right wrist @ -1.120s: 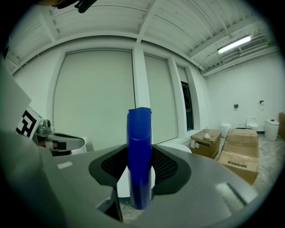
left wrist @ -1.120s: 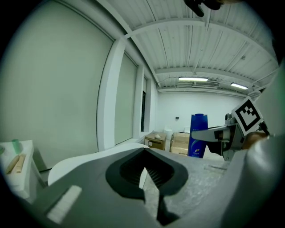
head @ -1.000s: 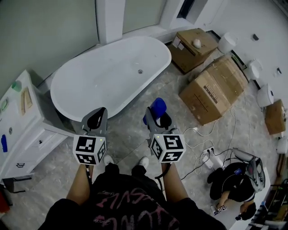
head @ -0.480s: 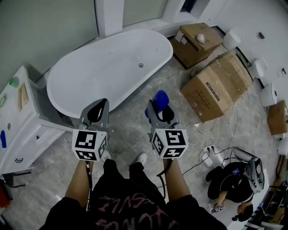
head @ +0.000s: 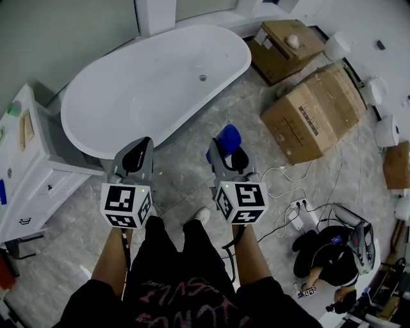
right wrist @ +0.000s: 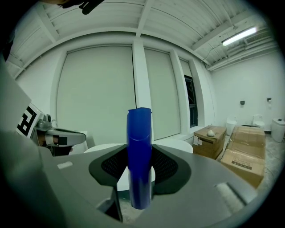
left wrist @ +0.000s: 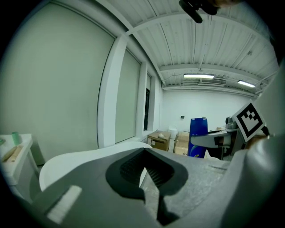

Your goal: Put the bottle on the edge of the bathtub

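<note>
1. Nearest of all, the person stands on the grey stone floor (head: pixel 192 182) on the near side of the bathtub (head: pixel 147 90). One white shoe (head: pixel 202 214) shows, and both forearms reach toward the tub.
2. Well off from the tub's drain end, a power strip (head: pixel 296 214) lies among white cables, and a second person (head: pixel 327 262) crouches just past it.
3. Now the left gripper (head: pixel 139 150): it hangs just short of the tub's near wall. Its jaws are pressed together with nothing between them.
4. The right gripper (head: pixel 229 157) is beside it, more toward the tub's drain end. It pinches the blue bottle (head: pixel 229 136), with a pad on each side of the lower body. The bottle stands upright and its top rises clear above the jaws.
5. So the bottle is over the floor, close to the tub's near wall and not on the rim.
6. The tub itself is white, oval and freestanding, and the drain (head: pixel 203 78) sits toward its right end.
7. Close against the tub's left end stands a white cabinet (head: pixel 29 186) with drawers.
8. Past the tub's right end there is a large cardboard box (head: pixel 314 112) on the floor. A smaller box (head: pixel 285 40) sits farther back with a small pale object on top.
9. Behind the tub is a pale wall of tall window panels, split by a white post (head: pixel 154 14).
</note>
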A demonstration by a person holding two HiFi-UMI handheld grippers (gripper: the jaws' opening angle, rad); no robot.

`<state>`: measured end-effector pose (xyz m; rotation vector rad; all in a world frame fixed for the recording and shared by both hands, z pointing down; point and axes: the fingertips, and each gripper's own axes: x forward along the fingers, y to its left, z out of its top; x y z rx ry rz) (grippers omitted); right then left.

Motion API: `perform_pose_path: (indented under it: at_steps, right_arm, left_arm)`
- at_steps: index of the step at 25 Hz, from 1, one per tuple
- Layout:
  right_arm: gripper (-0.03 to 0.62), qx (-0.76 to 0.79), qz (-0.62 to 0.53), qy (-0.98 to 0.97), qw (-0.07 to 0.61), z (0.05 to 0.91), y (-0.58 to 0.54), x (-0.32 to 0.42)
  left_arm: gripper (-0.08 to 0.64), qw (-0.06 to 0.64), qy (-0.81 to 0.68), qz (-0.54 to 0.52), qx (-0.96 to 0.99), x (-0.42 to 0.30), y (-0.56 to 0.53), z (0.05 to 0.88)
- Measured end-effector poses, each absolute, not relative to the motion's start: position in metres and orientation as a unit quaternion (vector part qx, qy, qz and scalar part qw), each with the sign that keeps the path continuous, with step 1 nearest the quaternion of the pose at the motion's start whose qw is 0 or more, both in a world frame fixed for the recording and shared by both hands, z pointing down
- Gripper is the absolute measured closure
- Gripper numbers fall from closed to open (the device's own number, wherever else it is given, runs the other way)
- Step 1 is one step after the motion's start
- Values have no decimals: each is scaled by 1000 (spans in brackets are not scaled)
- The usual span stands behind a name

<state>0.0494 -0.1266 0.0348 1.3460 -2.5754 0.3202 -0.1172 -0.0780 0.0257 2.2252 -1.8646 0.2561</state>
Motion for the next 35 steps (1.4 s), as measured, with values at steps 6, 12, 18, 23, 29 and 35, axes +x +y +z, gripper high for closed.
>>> perform_pose_path:
  at_steps: [6,12,18,23,29,35]
  right_arm:
    - [407,456,119,-873,122,63,-124,53]
    - [407,457,145,-868,130,99,-120,61]
    - [405,454,153,-868,133,133,-126,70]
    - [405,443,158,-871,141,172,-124,68]
    - [405,437,169,-871,149,226,-119,69]
    - [405,434,170,-871,157,279,-118,66]
  left_arm:
    - [559,133,-632,96,758,-110,-74,58]
    - [560,153,-633,105,752,-102,-70,89]
    - [560,166,-635,104,747,-91,-73,128]
    - [560,178,-639,110,740,-90,-69,171]
    - [560,160,-638,128,743,-80,-67,215]
    - [560,173,-646,127,732,-97,-65,270]
